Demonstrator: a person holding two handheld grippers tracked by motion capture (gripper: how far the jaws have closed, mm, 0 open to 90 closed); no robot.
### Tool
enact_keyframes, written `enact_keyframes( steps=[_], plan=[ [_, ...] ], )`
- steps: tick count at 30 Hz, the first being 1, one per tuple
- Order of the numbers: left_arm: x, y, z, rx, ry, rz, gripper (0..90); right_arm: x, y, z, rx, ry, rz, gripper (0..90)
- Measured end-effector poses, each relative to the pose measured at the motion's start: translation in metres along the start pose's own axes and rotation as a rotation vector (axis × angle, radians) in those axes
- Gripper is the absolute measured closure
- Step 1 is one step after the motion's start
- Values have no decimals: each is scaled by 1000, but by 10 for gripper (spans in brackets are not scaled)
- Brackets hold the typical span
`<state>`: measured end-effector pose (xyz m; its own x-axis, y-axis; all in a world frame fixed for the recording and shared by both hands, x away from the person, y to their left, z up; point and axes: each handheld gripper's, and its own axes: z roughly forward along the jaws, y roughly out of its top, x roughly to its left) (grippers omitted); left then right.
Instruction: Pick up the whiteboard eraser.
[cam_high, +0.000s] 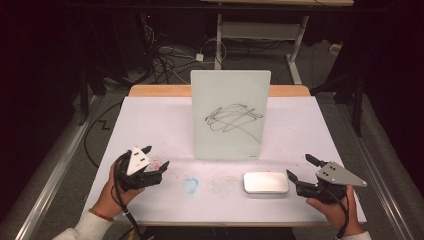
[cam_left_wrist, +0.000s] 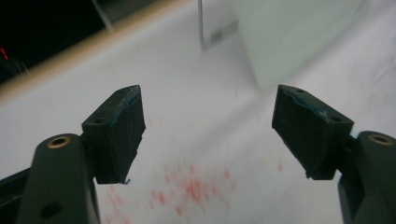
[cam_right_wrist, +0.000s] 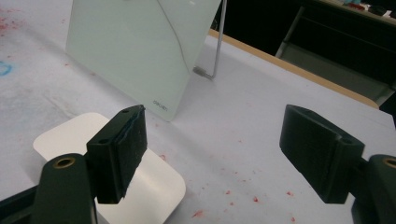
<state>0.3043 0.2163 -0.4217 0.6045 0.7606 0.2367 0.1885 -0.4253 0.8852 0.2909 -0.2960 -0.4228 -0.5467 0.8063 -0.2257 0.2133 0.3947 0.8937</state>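
the white eraser block lies flat near the table's front edge, right of centre before the scribbled glass board, and with our right gripper open just beside it and left gripper open, we may nudge it away.

We see a flat white eraser with rounded corners lying before the upright scribbled whiteboard.

One whiteboard, one eraser
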Motion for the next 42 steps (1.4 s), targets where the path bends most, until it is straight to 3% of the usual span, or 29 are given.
enact_keyframes(
  steps=[2, 3, 8, 11, 13, 15, 17, 19, 25, 30, 33, 40, 42],
  plan=[
    [-2, -6, -8, -56, -61, 27, 198, 0, -1, -1, 5, 0, 0, 243],
    [-5, -11, -9, -51, -68, 40, 163, 0, -2, -2, 9, -3, -2, 244],
    [-12, -31, -9, 48, -88, 36, 160, -3, -5, -3, 20, 29, 5, 245],
    [-9, -36, -11, 64, -107, 23, 161, -6, -6, -2, 47, 58, -8, 240],
    [-7, -37, -11, 73, -94, 10, 160, -9, -6, -1, 76, 93, -23, 236],
    [-7, -38, -10, 88, -84, 5, 161, -13, -2, -1, 125, 181, -62, 247],
    [-8, -39, -9, 103, -76, 15, 164, -13, 4, 1, 157, 201, -86, 231],
    [-8, -40, -7, 119, -79, 23, 165, -13, 10, 5, 187, 254, -102, 231],
    [-9, -43, -3, 149, -91, 20, 167, -2, 21, 34, 323, 380, -233, 214],
    [-12, -44, -2, 180, -106, 37, 167, 8, 22, 56, 447, 455, -329, 215],
    [-14, -44, -2, 179, -105, 38, 165, 16, 26, 64, 468, 484, -403, 226],
    [-13, -46, -4, 185, -102, 34, 163, 26, 35, 84, 537, 554, -482, 243],
    [-13, -46, -3, 188, -107, 33, 164, 27, 34, 90, 553, 570, -484, 213]
  ],
)
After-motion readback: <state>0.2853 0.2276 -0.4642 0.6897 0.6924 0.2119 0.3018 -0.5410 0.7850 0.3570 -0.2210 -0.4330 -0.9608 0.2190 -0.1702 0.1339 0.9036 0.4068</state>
